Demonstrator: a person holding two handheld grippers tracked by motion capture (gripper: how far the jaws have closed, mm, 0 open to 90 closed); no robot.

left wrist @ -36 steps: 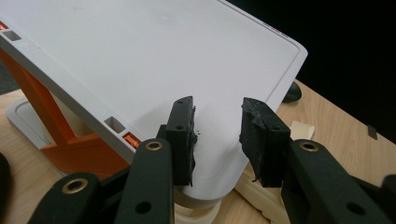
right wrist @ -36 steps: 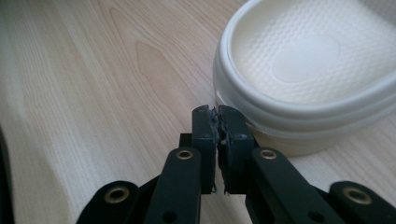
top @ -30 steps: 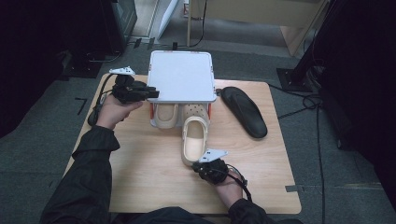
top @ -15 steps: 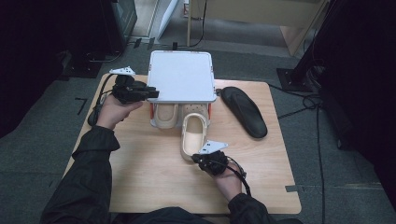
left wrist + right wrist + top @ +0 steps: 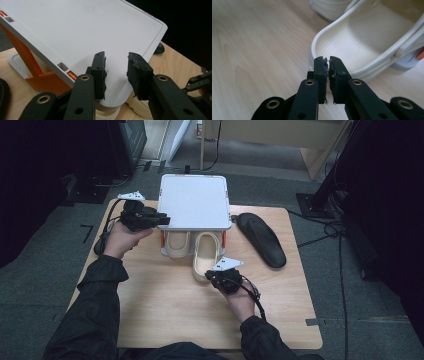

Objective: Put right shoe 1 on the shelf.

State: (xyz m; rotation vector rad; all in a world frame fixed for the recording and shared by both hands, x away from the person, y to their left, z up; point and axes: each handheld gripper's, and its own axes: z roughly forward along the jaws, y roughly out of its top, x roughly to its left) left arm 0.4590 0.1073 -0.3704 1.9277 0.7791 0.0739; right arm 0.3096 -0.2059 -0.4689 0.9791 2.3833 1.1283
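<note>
A white rack (image 5: 195, 202) on orange legs (image 5: 37, 72) stands at the table's far side. Two cream clogs sit toes-in under it: the left clog (image 5: 176, 245) and the right clog (image 5: 206, 255), whose heel sticks out further. My right gripper (image 5: 212, 275) is shut, its tips against the heel rim of the right clog (image 5: 362, 45). My left gripper (image 5: 162, 220) hovers at the rack's near left corner. In the left gripper view, the left gripper (image 5: 116, 67) has its jaws apart above the white top (image 5: 87, 30); they have just been closing, with nothing pinched between the pads.
A black insole (image 5: 261, 239) lies on the wooden table (image 5: 170, 310) to the right of the rack. Cables trail from both grippers. Dark floor surrounds the table, with a cabinet and stands beyond its far edge.
The right gripper has moved toward the rack, and the right clog has slid further under it ahead of the tips. The left hand has stayed at the rack's corner.
</note>
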